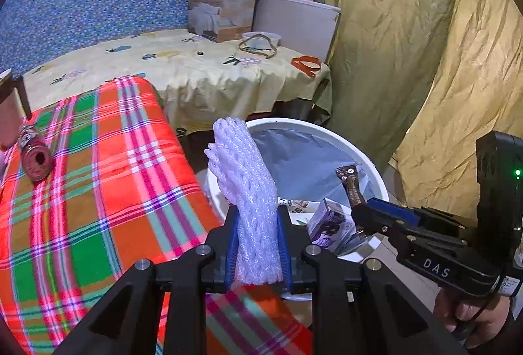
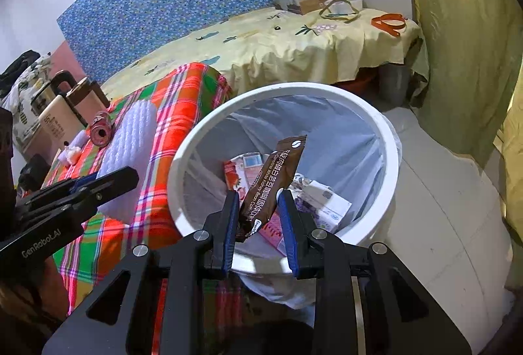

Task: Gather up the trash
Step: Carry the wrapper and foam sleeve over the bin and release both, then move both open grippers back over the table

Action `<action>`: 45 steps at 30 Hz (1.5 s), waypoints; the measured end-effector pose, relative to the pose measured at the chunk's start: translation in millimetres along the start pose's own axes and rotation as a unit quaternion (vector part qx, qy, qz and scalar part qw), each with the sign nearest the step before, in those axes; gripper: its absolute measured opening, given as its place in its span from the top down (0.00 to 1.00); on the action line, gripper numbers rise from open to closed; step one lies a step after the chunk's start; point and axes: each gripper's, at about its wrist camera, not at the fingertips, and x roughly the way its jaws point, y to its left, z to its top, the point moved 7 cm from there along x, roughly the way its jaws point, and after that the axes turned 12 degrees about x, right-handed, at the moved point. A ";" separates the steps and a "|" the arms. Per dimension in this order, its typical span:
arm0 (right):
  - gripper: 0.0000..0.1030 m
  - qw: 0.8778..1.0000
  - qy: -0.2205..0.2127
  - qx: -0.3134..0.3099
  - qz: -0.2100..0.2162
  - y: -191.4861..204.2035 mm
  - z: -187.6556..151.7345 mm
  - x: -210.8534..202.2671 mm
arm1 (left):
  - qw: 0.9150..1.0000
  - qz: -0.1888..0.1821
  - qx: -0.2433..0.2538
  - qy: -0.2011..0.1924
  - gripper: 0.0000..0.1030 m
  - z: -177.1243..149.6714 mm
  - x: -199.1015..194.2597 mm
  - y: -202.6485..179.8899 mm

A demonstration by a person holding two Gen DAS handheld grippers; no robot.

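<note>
The brown coffee sachet [image 2: 273, 182], clamped upright in the right gripper [image 2: 258, 217], is already held over the white bin [image 2: 389, 139] at frame centre, whereas the foam net [image 1: 248, 191] pinched by the left gripper [image 1: 256, 244] is held upright just left of the rim.
</note>
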 end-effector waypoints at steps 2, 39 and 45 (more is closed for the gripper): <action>0.73 1.000 0.002 0.002 -0.002 -4.0 0.2 2.0 | 1.000 -0.006 0.003 0.001 0.78 2.9 5.3 -2.6; 0.57 0.999 -0.022 -0.021 0.027 20.4 1.4 -26.0 | 0.997 0.016 -0.062 -0.029 0.54 -24.9 -50.0 28.4; 0.57 0.998 -0.021 -0.039 0.049 39.3 -5.3 -31.2 | 0.996 0.041 -0.072 -0.037 0.54 -40.3 -75.6 39.6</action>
